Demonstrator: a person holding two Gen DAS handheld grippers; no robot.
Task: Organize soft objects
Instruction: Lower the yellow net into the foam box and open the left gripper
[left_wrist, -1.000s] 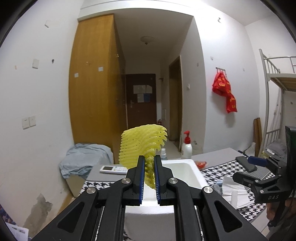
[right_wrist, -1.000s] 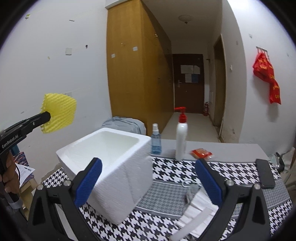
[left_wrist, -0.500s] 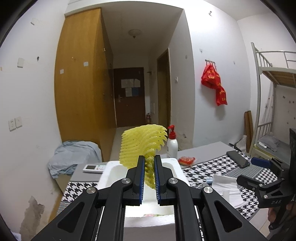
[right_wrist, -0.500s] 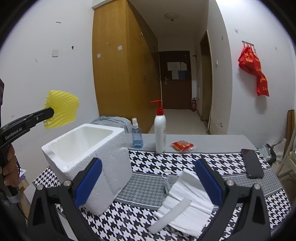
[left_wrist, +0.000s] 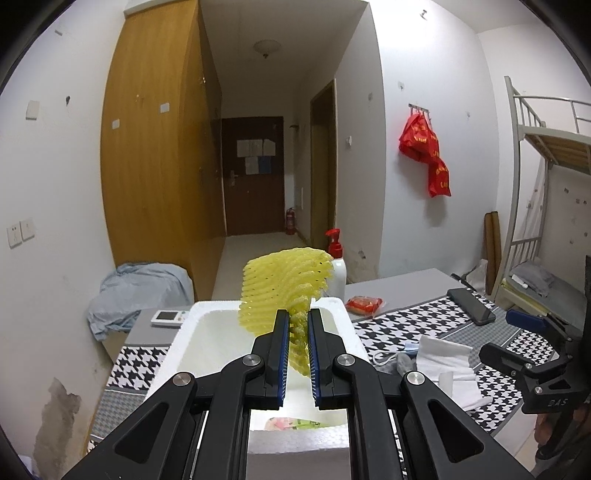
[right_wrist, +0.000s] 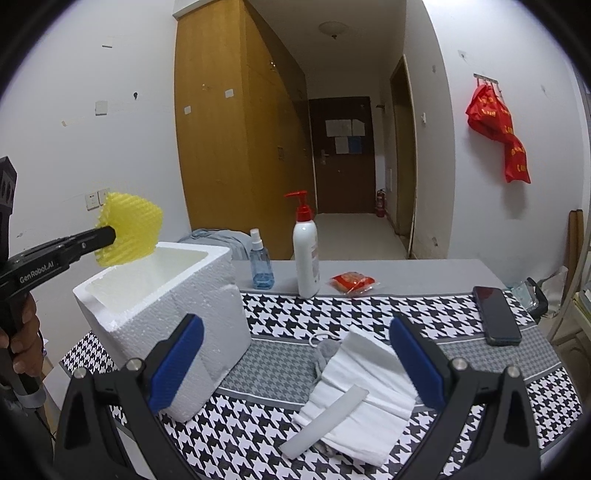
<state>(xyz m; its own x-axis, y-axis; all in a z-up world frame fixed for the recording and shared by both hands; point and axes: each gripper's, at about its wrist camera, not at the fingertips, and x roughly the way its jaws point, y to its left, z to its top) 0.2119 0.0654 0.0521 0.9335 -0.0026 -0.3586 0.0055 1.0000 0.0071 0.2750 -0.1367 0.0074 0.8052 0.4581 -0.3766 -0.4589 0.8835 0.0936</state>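
Observation:
My left gripper (left_wrist: 297, 332) is shut on a yellow foam net sleeve (left_wrist: 284, 284) and holds it in the air just above the open white foam box (left_wrist: 184, 339). The right wrist view shows the same sleeve (right_wrist: 129, 232) over the box's (right_wrist: 207, 295) far left rim. My right gripper (right_wrist: 295, 354) is open and empty, above a white folded cloth (right_wrist: 362, 391) with a grey cloth (right_wrist: 325, 354) under it and a white foam strip (right_wrist: 325, 417) on it. Something colourful lies at the box's bottom (left_wrist: 295, 422).
The table has a black-and-white houndstooth cover (right_wrist: 369, 310). At the back stand a white pump bottle (right_wrist: 306, 258), a blue spray bottle (right_wrist: 260, 266) and a red packet (right_wrist: 352, 280). A black phone (right_wrist: 496, 314) lies at the right. A remote (left_wrist: 170, 317) lies left of the box.
My left gripper has carried the yellow sleeve lower and further over the box opening. My right gripper has come lower and closer to the white cloth, still open.

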